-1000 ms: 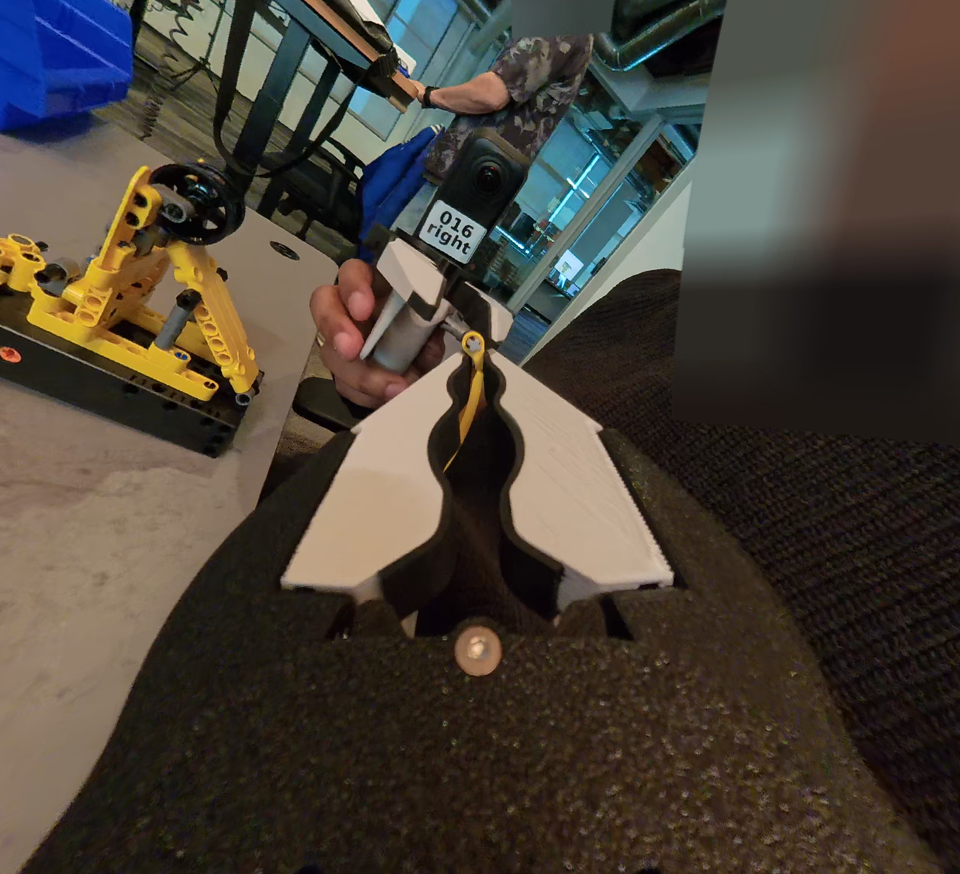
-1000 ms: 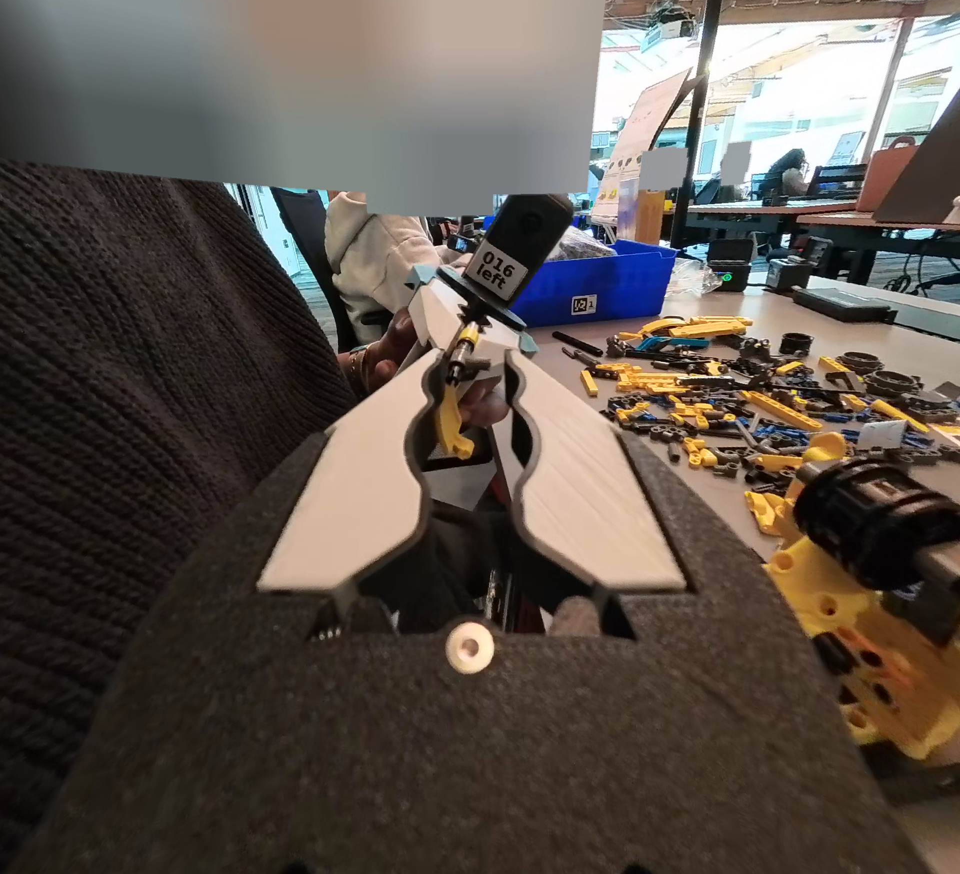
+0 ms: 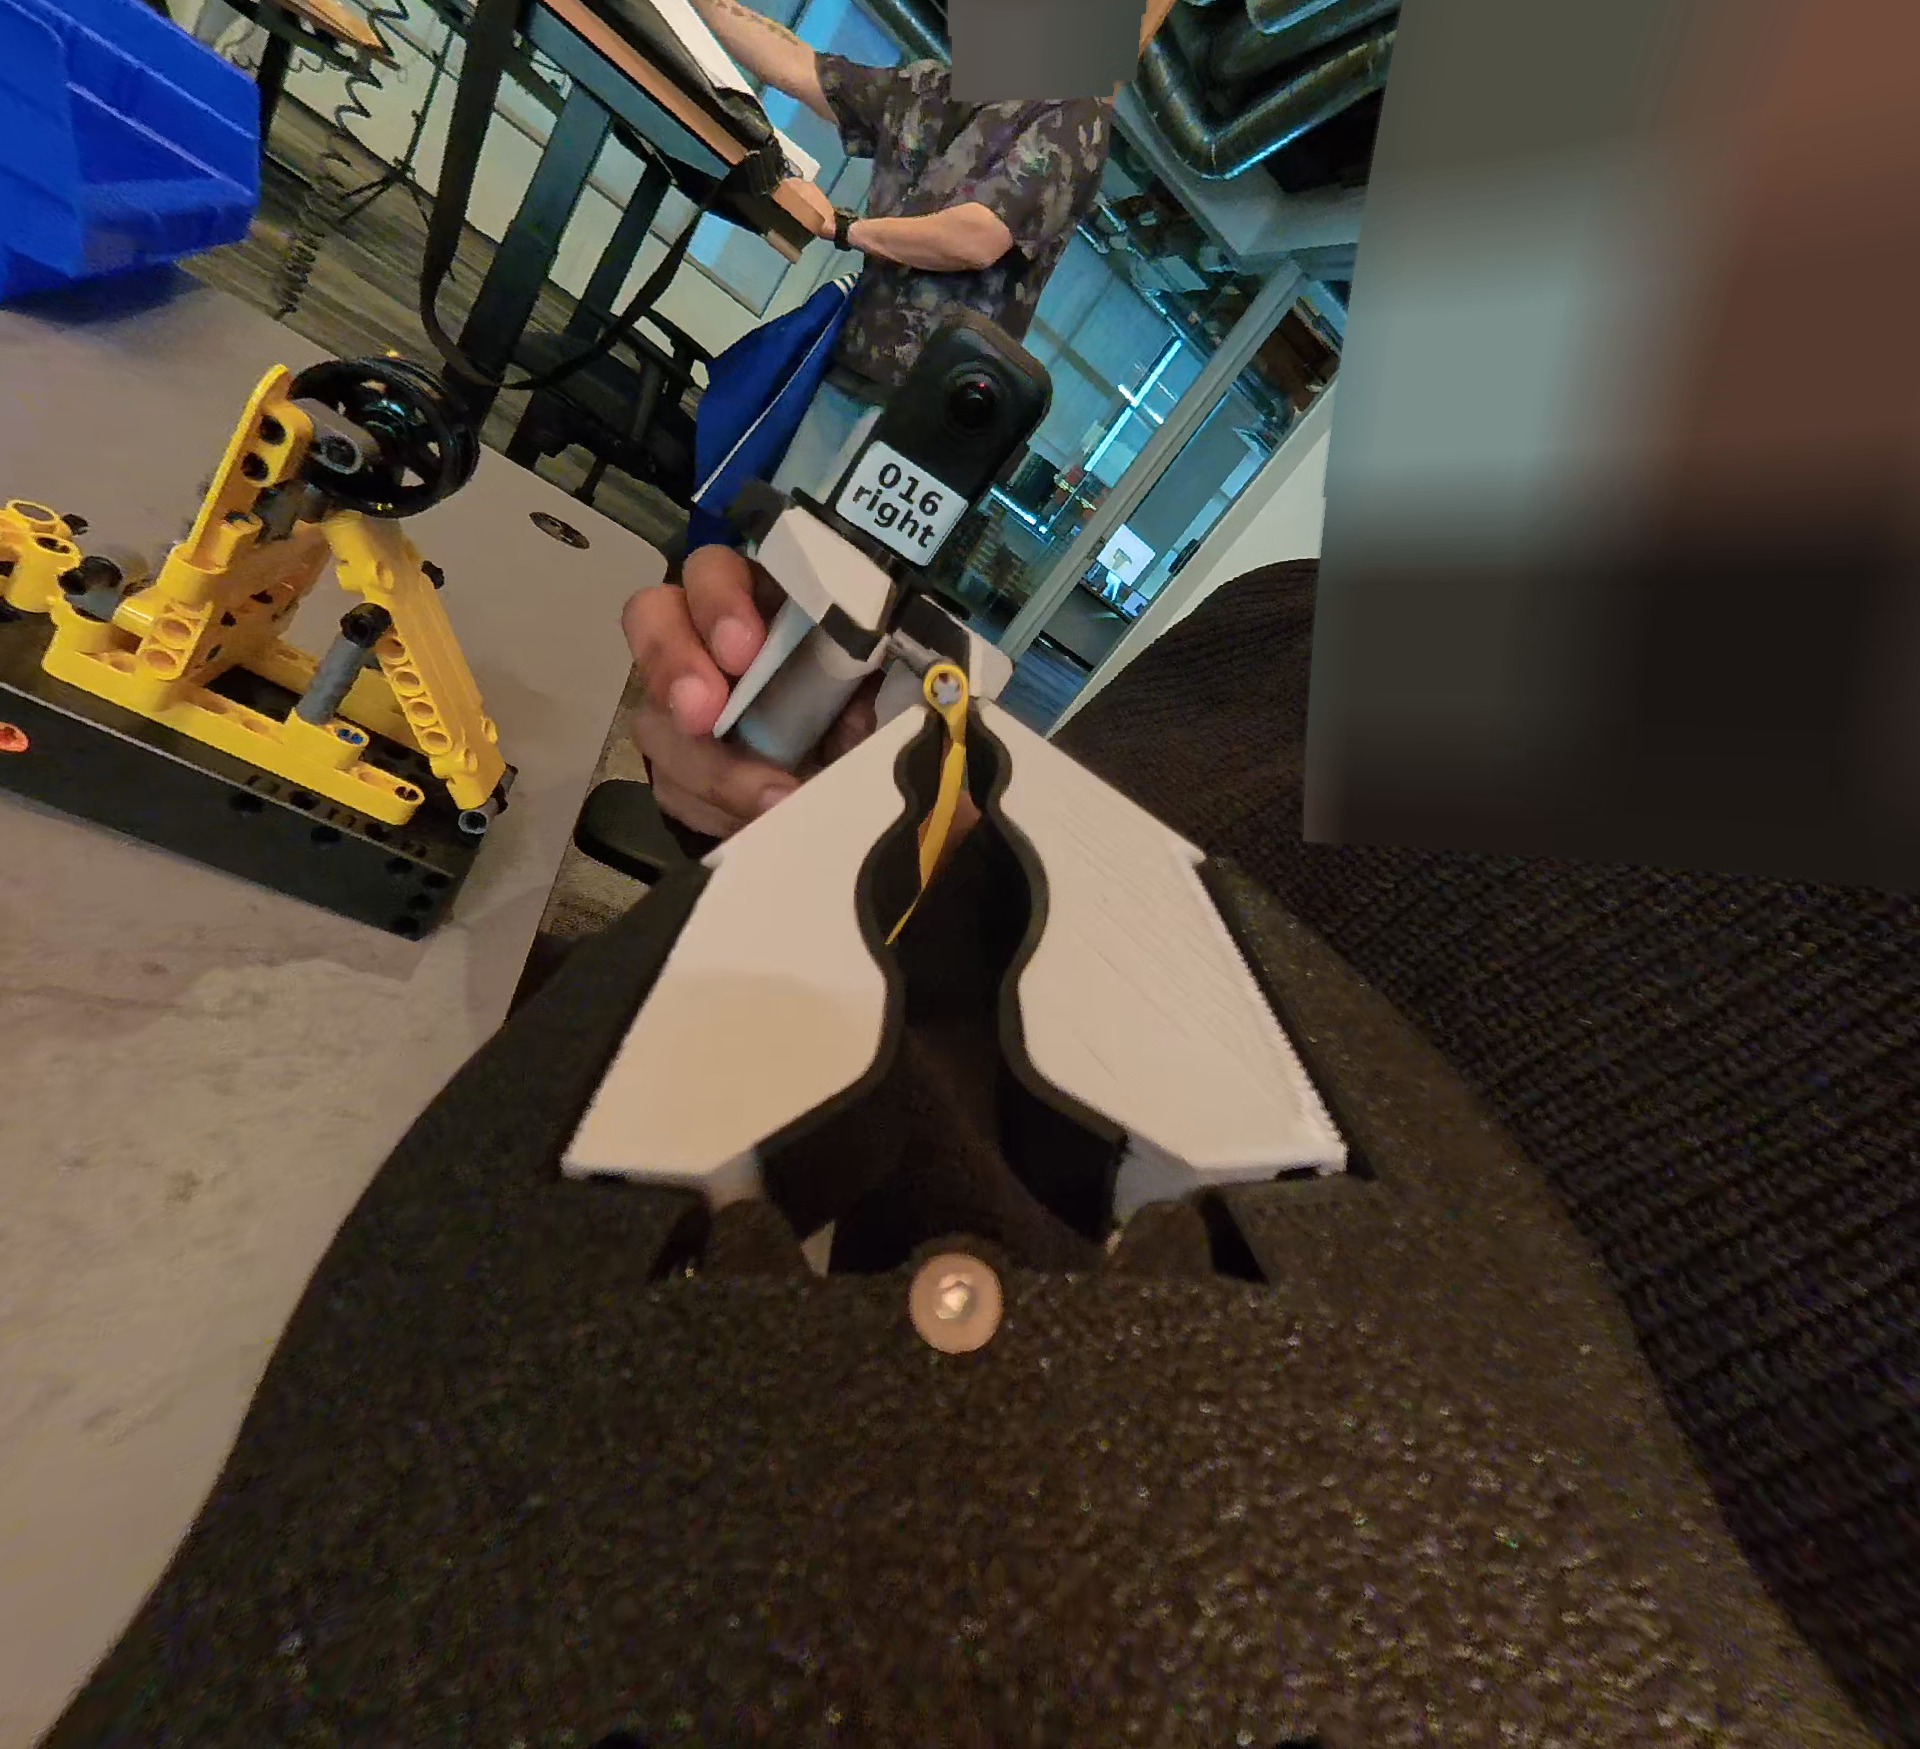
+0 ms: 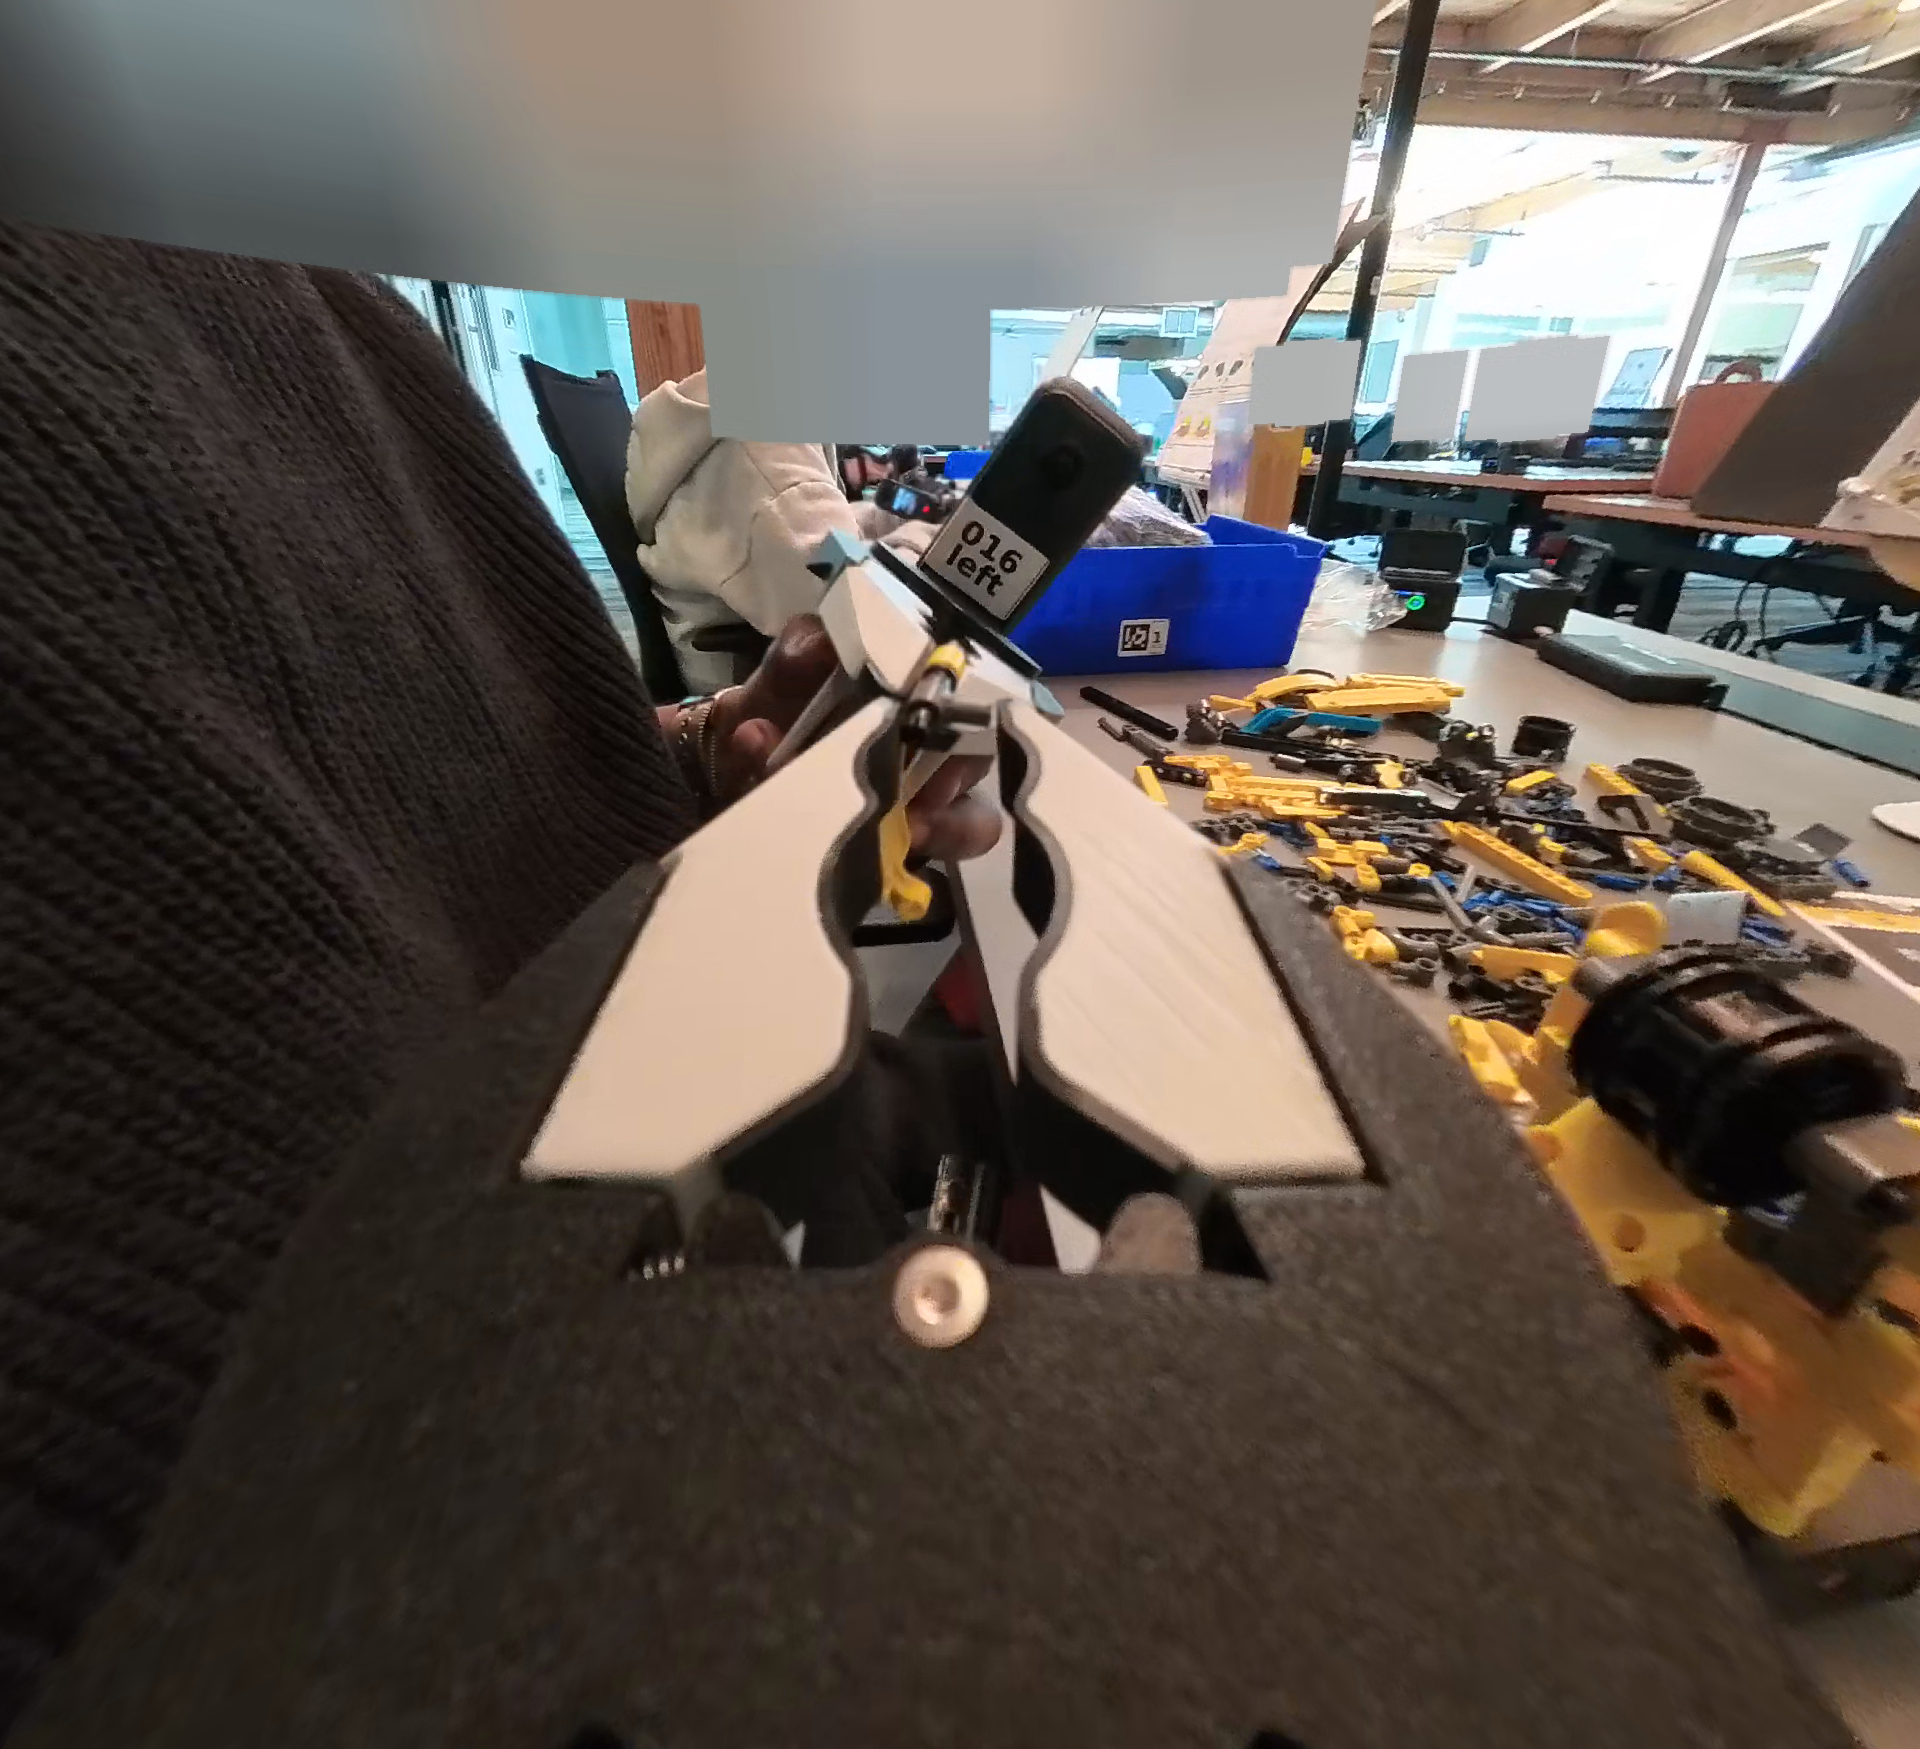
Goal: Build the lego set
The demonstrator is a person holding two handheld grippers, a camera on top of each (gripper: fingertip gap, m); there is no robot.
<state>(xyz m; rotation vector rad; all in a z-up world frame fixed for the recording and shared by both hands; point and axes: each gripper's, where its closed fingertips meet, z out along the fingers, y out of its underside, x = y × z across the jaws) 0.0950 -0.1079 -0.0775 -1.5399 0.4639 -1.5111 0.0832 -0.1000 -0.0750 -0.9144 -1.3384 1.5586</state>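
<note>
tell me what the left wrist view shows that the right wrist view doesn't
Only the left wrist view shows the black spoked wheel topping the yellow beam model on its black base, seen whole. Only the right wrist view shows the scattered yellow, black and blue loose building pieces and the small blue plastic bin with a white tag. Both show the grey tabletop, and the thin yellow curved piece pinched between the two tools.

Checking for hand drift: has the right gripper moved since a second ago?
No, not noticeably: the right gripper keeps the same offset to the right of the black wheel on the yellow model.
</note>
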